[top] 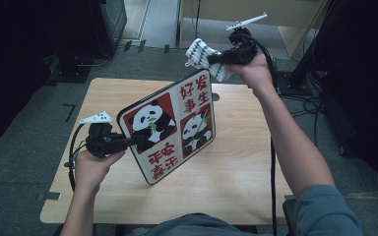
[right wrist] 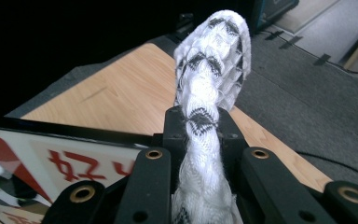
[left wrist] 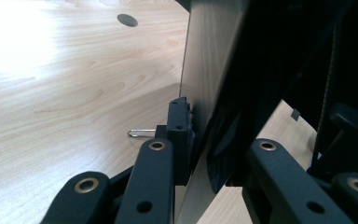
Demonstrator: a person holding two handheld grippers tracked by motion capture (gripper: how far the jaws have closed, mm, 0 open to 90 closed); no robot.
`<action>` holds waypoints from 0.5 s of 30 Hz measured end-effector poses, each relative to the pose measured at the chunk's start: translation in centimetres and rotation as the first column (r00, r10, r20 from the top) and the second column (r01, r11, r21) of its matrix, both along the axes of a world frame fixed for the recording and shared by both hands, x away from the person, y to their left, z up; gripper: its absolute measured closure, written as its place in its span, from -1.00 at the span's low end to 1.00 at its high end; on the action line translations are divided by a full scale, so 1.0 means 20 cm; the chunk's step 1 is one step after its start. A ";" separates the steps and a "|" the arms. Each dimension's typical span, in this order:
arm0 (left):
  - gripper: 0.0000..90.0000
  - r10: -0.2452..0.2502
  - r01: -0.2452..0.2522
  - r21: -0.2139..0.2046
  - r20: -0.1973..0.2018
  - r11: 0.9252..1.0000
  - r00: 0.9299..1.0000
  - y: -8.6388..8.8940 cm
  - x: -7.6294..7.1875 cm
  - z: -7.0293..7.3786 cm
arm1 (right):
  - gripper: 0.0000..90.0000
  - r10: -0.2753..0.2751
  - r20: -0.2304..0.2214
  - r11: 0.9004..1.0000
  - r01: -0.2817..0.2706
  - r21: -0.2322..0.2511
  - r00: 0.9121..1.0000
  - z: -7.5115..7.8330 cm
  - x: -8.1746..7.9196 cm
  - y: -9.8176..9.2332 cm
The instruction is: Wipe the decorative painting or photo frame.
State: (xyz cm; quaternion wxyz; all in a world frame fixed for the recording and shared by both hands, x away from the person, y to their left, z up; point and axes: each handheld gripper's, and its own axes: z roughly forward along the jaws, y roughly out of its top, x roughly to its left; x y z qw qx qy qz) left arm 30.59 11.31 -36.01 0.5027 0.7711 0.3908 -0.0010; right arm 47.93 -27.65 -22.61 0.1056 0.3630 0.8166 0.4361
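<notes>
A square board [top: 171,127] printed with pandas and red characters stands tilted on its lower corner on the wooden table [top: 236,167]. My left gripper [top: 139,139] is shut on the board's left edge; in the left gripper view the board's edge [left wrist: 204,70] runs up between the jaws, which press on it from both sides. High above the table's far right, my right gripper [top: 211,58] is shut on a white cloth with black checks [top: 200,55]. In the right gripper view the bunched cloth [right wrist: 209,84] rises from between the jaws, with the board [right wrist: 56,163] below at the left.
A round cable hole [left wrist: 127,20] lies in the tabletop behind the board, and a small wire clip [left wrist: 140,133] lies near the left jaws. Grey carpet [top: 325,162] surrounds the table, with dark equipment at the left and cables at the right.
</notes>
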 end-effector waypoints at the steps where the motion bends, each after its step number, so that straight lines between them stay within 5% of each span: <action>1: 0.74 0.000 0.000 0.000 0.000 1.000 1.000 0.00 0.00 0.00 | 0.78 0.008 0.005 1.000 -0.008 0.005 1.000 0.01 -0.01 0.01; 15: 0.71 0.009 -0.009 -0.027 0.018 1.000 1.000 0.02 0.02 -0.02 | 0.78 0.060 0.048 0.997 -0.062 0.041 0.997 -0.06 -0.20 0.07</action>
